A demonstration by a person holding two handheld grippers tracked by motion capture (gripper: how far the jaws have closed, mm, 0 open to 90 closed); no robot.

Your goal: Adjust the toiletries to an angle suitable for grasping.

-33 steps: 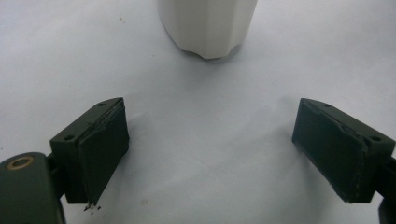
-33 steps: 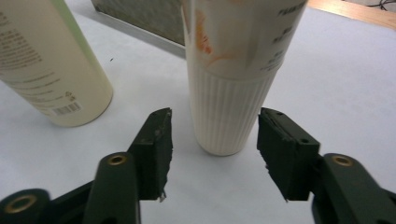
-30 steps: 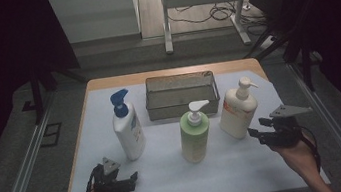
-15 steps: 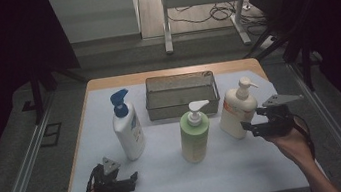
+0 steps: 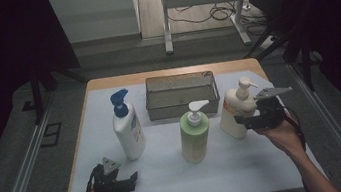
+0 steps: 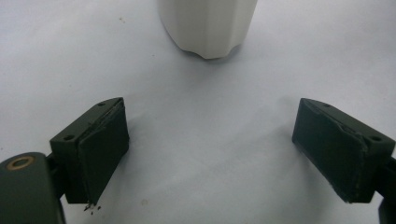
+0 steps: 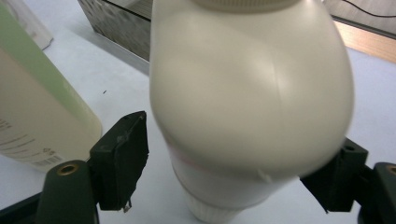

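Note:
A cream pump bottle [image 5: 234, 112] stands upright at the right of the white mat. My right gripper [image 5: 244, 122] has come in from the right, and the bottle's body [image 7: 247, 102] is between its jaws. The jaws have just been opening. The left pad [image 7: 122, 158] stands a little off the bottle, so the gripper is open around it. My left gripper [image 5: 122, 181] rests open near the front left edge with nothing between its jaws [image 6: 215, 158]. Just beyond it is the base of a white bottle with a blue pump [image 6: 208, 23].
The white bottle with the blue pump [image 5: 129, 129] stands at the left, and a green pump bottle [image 5: 195, 135] in the middle, close to the cream one's left side [image 7: 37, 112]. A metal mesh basket [image 5: 182, 94] sits at the back centre.
My right hand has moved left, from beside the cream bottle to having its jaws around the bottle's body. The left gripper and the other bottles have stayed put.

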